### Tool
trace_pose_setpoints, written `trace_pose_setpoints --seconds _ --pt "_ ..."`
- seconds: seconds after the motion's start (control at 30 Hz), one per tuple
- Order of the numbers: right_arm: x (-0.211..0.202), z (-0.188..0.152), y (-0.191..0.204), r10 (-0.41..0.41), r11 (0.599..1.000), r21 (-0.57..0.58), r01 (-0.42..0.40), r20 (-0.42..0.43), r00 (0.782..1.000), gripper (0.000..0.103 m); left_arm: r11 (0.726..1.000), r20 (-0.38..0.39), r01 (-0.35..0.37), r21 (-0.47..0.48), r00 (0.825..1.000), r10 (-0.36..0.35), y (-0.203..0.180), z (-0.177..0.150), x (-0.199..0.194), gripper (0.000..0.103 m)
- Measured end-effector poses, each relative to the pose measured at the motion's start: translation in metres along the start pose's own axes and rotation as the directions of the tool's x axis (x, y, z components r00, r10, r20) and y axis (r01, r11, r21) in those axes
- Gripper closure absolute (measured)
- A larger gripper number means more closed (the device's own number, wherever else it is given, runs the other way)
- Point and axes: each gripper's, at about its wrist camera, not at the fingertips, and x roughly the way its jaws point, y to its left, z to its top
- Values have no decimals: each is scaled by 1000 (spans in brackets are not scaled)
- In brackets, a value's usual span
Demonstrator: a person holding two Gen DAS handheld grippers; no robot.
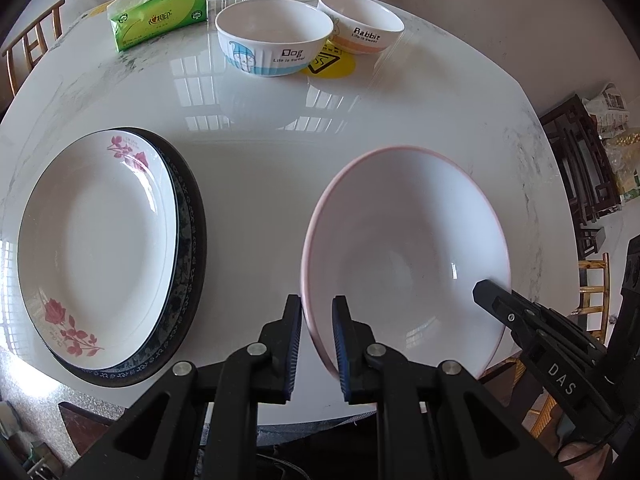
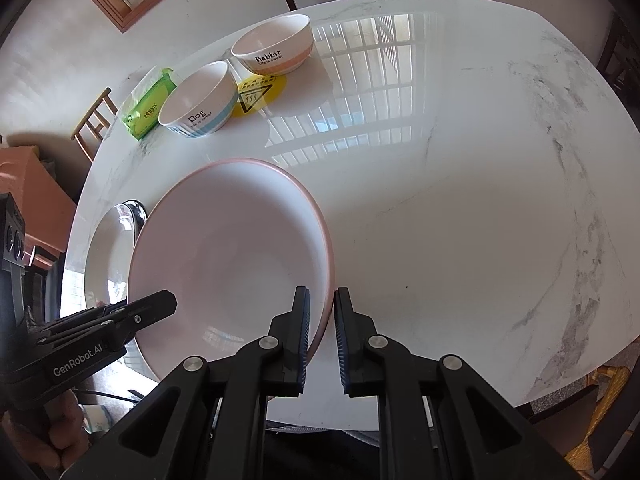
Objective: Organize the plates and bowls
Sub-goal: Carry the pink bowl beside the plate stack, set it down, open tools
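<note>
We see marble worktop (image 1: 256,176). We hold big pink-rimmed bowl (image 1: 404,248) between us, tilted above worktop: left tool (image 1: 316,344) pinches near-left rim, right tool (image 2: 322,332) pinches opposite rim, both nearly closed. Rose plate (image 1: 100,248) lies on dark plate (image 1: 192,264), left. Dog bowl (image 1: 274,36), Rabbit bowl (image 1: 360,22), tissues (image 1: 160,16) stand far side.

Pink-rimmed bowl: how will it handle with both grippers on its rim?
Likely rigid, fragile ceramic. The bowl looks glossy, so the thin rim may slip in the left gripper or right gripper. It is wide, so it may tilt.
</note>
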Motion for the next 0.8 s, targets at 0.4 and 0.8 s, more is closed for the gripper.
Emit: trace_pose_setpoints --seconds 0.4,0.8 --pt "-2 -1 1 25 1000 -4 -25 -2 1000 79 999 -1 50 -19 999 -50 12 5 -1 87" --pt "-16 12 -5 36 999 23 -37 37 999 69 996 28 77 -41 997 -76 28 9 -18 82"
